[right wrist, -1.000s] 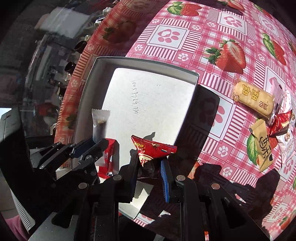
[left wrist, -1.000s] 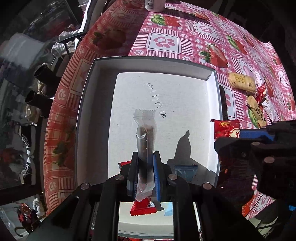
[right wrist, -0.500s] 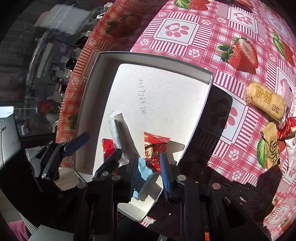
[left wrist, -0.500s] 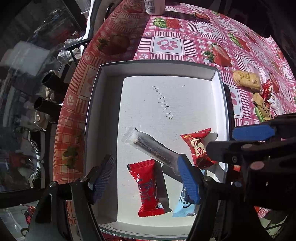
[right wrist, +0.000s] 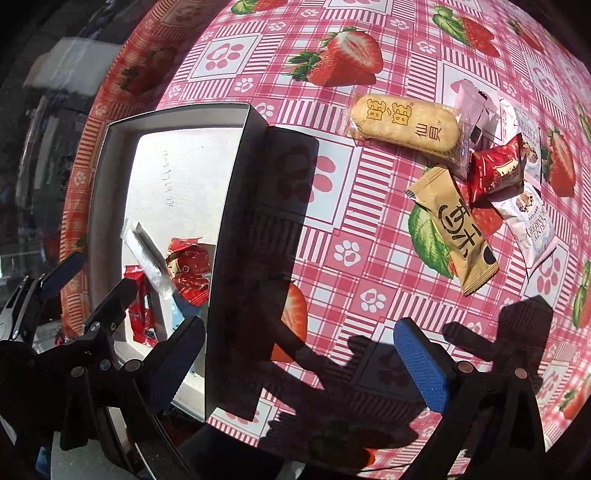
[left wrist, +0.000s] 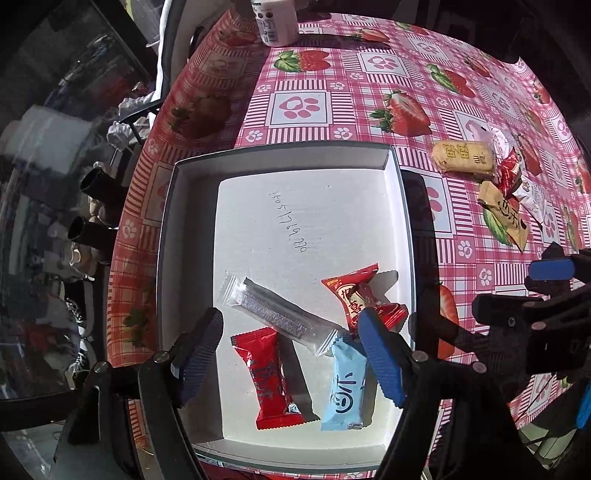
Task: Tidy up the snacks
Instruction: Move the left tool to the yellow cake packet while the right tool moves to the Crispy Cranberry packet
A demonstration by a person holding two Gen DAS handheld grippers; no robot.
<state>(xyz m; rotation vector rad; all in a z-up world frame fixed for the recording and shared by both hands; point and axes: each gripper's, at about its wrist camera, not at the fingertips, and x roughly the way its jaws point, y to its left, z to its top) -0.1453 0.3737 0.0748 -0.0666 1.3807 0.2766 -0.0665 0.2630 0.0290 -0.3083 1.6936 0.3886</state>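
A white box (left wrist: pixel 397 192) sits on the strawberry tablecloth. Inside lie a clear snack stick (left wrist: pixel 280 317), a red packet (left wrist: pixel 271 376), a light blue packet (left wrist: pixel 347 387) and a red candy packet (left wrist: pixel 360 295). My left gripper (left wrist: pixel 291 354) is open and empty just above them. My right gripper (right wrist: pixel 299 365) is open and empty over the tablecloth, right of the box wall (right wrist: pixel 236 236). Loose snacks lie to the right: a yellow rice cracker (right wrist: pixel 404 123), a tan packet (right wrist: pixel 456 229), a red packet (right wrist: pixel 496 171) and a white packet (right wrist: pixel 528 225).
A white bottle (left wrist: pixel 273 22) stands at the table's far edge. The table's left edge (left wrist: pixel 147 177) drops to dark clutter and chair legs. The right gripper's body (left wrist: pixel 535 314) shows beside the box in the left wrist view.
Both grippers opened. The left let go of the clear snack stick, the right let go of the red candy packet; both lie in the box. The right gripper moved right, off the box.
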